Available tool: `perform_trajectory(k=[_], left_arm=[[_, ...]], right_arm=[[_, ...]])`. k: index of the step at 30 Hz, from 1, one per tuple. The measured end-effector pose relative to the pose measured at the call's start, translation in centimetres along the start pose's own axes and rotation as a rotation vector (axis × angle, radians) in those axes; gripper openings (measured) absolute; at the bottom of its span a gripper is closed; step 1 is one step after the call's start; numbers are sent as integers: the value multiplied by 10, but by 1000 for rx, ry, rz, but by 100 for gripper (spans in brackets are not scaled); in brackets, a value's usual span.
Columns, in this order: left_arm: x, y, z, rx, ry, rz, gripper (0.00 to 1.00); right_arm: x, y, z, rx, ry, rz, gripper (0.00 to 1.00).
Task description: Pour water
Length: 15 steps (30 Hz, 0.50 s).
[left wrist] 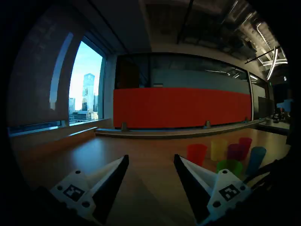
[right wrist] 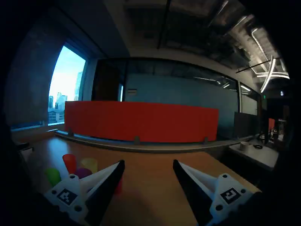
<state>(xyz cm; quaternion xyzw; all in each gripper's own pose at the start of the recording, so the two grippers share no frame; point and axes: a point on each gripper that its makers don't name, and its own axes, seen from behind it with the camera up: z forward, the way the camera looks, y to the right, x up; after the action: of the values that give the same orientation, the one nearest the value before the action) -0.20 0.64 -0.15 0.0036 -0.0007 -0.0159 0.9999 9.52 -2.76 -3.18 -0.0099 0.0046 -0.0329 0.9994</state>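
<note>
In the left gripper view, several coloured plastic cups stand on the wooden table to the right: a red cup, a yellow cup, a purple cup, a green cup and a blue cup. My left gripper is open with nothing between its fingers, left of the cups. In the right gripper view, my right gripper is also open and empty. Left of it stand a red cup, a yellow cup, a purple cup and a green cup.
The wooden table runs back to a red divider panel. A window is at the left. A side desk with small items stands at the right.
</note>
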Motion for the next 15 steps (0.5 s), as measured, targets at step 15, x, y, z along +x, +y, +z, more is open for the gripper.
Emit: perform_trajectory(k=[15], left_arm=[[0, -1, -1, 0, 0, 1, 88]], right_arm=[[6, 5, -9, 23, 49, 30, 99]])
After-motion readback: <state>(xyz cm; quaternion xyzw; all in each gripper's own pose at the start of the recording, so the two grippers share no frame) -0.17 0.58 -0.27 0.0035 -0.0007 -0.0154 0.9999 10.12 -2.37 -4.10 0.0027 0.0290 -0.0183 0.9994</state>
